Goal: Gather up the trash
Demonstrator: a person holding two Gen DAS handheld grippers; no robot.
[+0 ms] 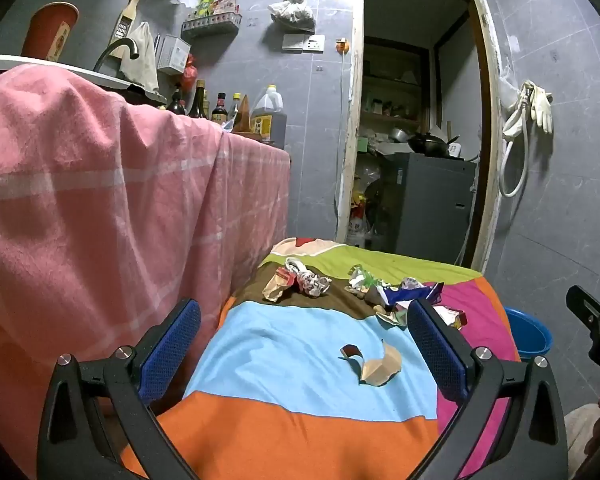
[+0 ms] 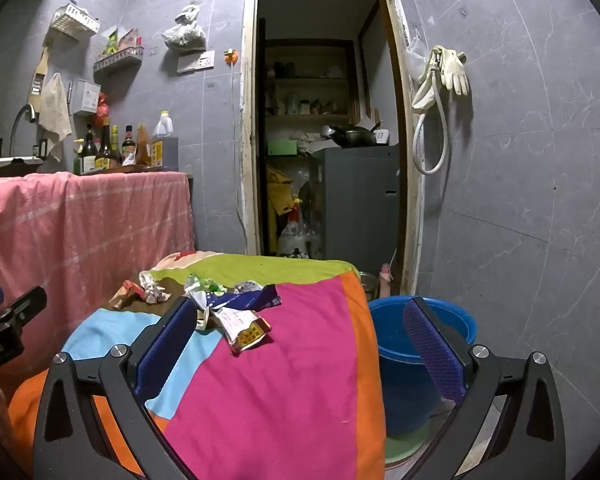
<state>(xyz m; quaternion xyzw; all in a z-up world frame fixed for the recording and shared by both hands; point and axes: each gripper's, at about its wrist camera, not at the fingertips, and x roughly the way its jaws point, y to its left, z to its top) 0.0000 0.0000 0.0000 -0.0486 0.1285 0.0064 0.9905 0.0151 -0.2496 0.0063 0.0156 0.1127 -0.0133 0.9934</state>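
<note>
Left gripper (image 1: 305, 354): jaws spread fully wide, blue textured pads facing each other, nothing between them – it hovers above the cloth, touching nothing.
Right gripper (image 2: 306, 350): jaws equally wide, empty; the left pad sits over the cloth, the right pad over the bucket.
Torn paper scrap (image 1: 380, 366): tan, curled, with a shiny strip beside it – lies on the pale-blue patch, between the left gripper's fingers and ahead of them.
Snack wrapper (image 2: 246, 330): crinkled foil, red-and-yellow print, just beyond the right gripper's left pad.
Far trash pile (image 1: 300, 280): crumpled paper, wrappers and a dark-blue packet strewn across the brown band, well ahead of both grippers.
Patchwork cloth (image 2: 300, 360): soft, in orange, blue, magenta and green blocks.
Blue bucket (image 2: 404, 364): round plastic, beside the cloth's right edge.
Pink towel (image 1: 100, 200): draped on the left.
</note>
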